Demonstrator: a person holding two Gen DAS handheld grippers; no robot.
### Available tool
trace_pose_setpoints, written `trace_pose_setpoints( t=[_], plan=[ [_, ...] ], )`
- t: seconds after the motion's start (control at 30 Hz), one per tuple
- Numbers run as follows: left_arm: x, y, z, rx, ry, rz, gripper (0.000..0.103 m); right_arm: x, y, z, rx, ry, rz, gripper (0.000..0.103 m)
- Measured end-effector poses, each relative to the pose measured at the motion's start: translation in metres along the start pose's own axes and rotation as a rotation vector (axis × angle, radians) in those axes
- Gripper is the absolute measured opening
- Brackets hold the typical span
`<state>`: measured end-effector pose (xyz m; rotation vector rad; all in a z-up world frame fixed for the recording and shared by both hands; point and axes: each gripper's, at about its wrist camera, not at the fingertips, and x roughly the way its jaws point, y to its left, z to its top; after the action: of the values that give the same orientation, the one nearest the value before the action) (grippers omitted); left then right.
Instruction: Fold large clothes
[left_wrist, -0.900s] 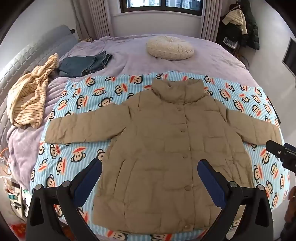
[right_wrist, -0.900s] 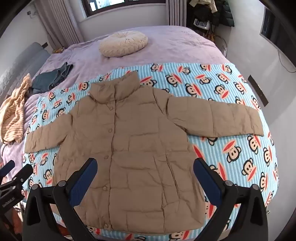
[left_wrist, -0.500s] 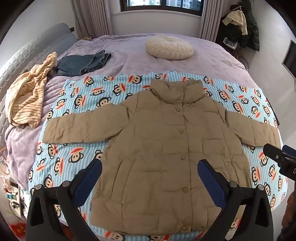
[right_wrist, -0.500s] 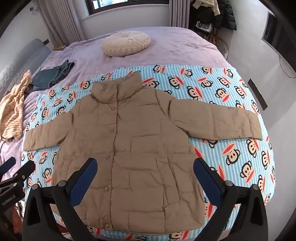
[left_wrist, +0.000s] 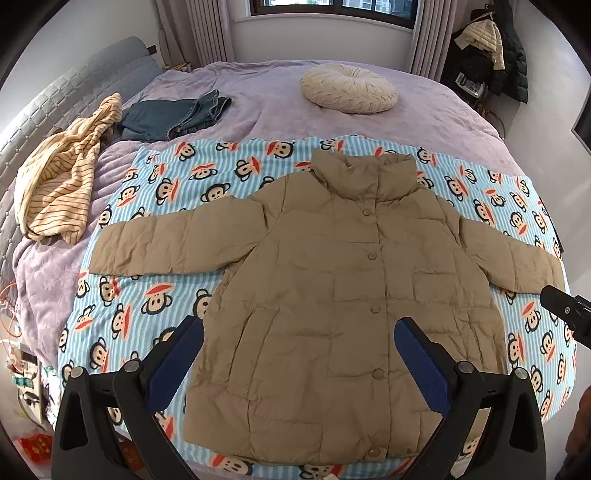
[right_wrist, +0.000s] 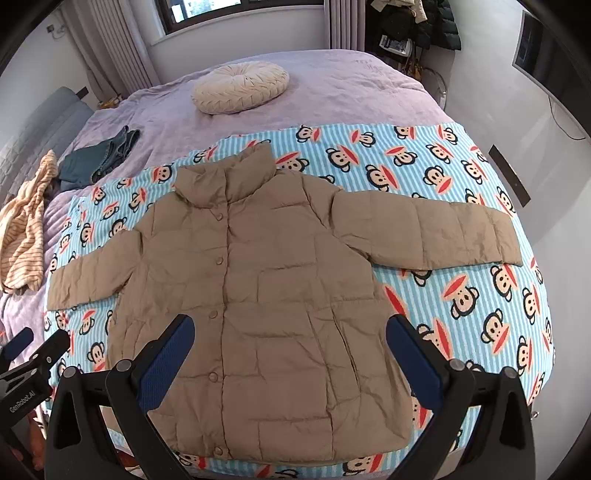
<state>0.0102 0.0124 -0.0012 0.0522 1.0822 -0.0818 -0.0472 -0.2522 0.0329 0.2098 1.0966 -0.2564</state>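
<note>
A tan padded jacket (left_wrist: 343, 295) (right_wrist: 266, 295) lies flat and buttoned, front up, on a blue striped monkey-print blanket (left_wrist: 166, 192) (right_wrist: 443, 173), both sleeves spread sideways and the collar toward the window. My left gripper (left_wrist: 299, 365) hovers open above the jacket's lower left half, nothing between its blue pads. My right gripper (right_wrist: 290, 360) hovers open above the lower front, also empty. Each gripper shows at the edge of the other's view: the right one (left_wrist: 565, 314), the left one (right_wrist: 29, 358).
The blanket covers a purple-sheeted bed (left_wrist: 266, 92). A cream round cushion (left_wrist: 349, 88) (right_wrist: 240, 86), folded jeans (left_wrist: 173, 116) (right_wrist: 99, 158) and a striped yellow garment (left_wrist: 59, 184) (right_wrist: 22, 236) lie beyond. A clothes rack (left_wrist: 487, 51) stands at the back right.
Both views have shifted slightly, so the jacket sits a little lower and more to the right in the left wrist view. The jacket itself has not moved and both grippers stay open.
</note>
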Motion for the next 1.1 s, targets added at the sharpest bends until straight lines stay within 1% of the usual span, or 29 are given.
trace_pose_setpoints(
  t=[1.1],
  plan=[
    [-0.0012,0.0065,0.0012,-0.005,-0.003,0.006,0.103,0.0001,0.0011,0.0006,0.001,0.004,0.004,0.103]
  ],
)
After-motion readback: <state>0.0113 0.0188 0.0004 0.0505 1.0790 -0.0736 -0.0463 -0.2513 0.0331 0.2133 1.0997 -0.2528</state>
